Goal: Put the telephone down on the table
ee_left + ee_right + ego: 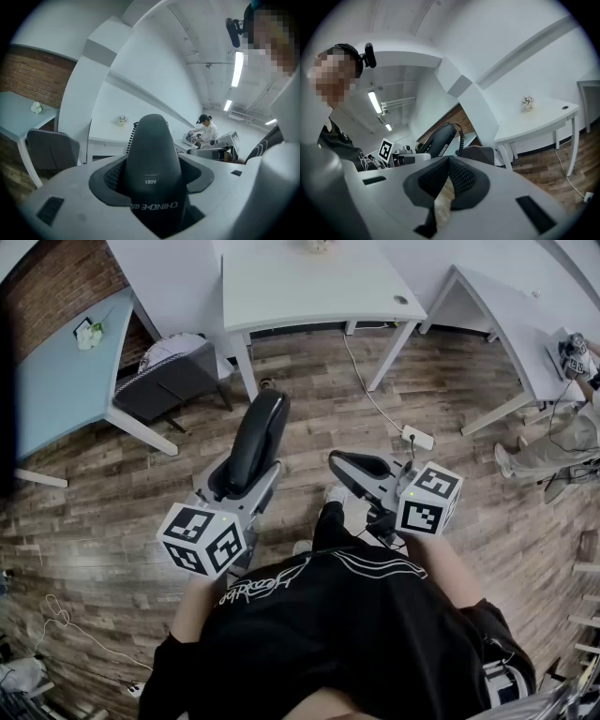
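An office-like room: white desks (309, 287), a grey chair (173, 381), plank floor (450, 549) and a brick wall (56, 282).

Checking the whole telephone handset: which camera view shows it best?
The head view: the handset shows nearly full length, rising from the left gripper. The left gripper view shows only one end, clamped. The right gripper view shows it small, with its coiled cord.

Hiding the lower end of the telephone handset (255, 442) inside the left hand-held gripper (246, 482). Losing the small ornament (319, 245) on the far white table (309, 287) to the top edge of the head view. Cutting off a person (572, 432) at the right edge. Leaving the pale object (89, 334) on the blue table (56, 390) too small to tell. Hiding the coiled cord (461, 136) at its lower run behind the right hand-held gripper (449, 160).
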`<state>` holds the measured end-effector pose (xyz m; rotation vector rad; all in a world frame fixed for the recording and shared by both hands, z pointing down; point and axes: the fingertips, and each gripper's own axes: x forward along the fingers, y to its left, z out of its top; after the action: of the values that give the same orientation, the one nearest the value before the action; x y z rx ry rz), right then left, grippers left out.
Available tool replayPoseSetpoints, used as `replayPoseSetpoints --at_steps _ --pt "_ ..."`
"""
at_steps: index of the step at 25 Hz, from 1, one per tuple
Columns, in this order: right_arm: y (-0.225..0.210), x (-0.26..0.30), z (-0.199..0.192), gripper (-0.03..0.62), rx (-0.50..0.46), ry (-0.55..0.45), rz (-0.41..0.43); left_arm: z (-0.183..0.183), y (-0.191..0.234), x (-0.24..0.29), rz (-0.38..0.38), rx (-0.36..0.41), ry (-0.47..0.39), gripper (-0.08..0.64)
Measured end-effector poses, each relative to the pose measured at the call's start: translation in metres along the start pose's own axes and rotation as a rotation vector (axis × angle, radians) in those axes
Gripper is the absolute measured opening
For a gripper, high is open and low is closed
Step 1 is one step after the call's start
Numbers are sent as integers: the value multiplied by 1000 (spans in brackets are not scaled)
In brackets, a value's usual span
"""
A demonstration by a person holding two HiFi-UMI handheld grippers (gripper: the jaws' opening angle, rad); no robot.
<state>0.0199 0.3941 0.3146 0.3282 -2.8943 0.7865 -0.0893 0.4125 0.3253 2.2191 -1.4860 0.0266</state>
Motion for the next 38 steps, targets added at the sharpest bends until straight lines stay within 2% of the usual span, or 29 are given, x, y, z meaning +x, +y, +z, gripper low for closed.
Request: replayPoseSetpoints --at_steps 9,18,23,26,33,38 --pt "-19 -13 16 38 10 -36 5 6 -11 24 -10 8 3 282" --pt "-53 -3 44 38 38 -62 55 30 4 60 7 18 7 282" --pt "-100 12 60 38 8 -21 13 44 23 101 24 18 27 282" --pt "-137 20 71 38 31 -15 9 51 34 135 31 2 42 282" --pt "-216 28 112 38 103 -45 25 75 52 225 15 -6 97 282" --pt "-269 20 148 38 102 -81 33 96 56 291 -6 0 124 282"
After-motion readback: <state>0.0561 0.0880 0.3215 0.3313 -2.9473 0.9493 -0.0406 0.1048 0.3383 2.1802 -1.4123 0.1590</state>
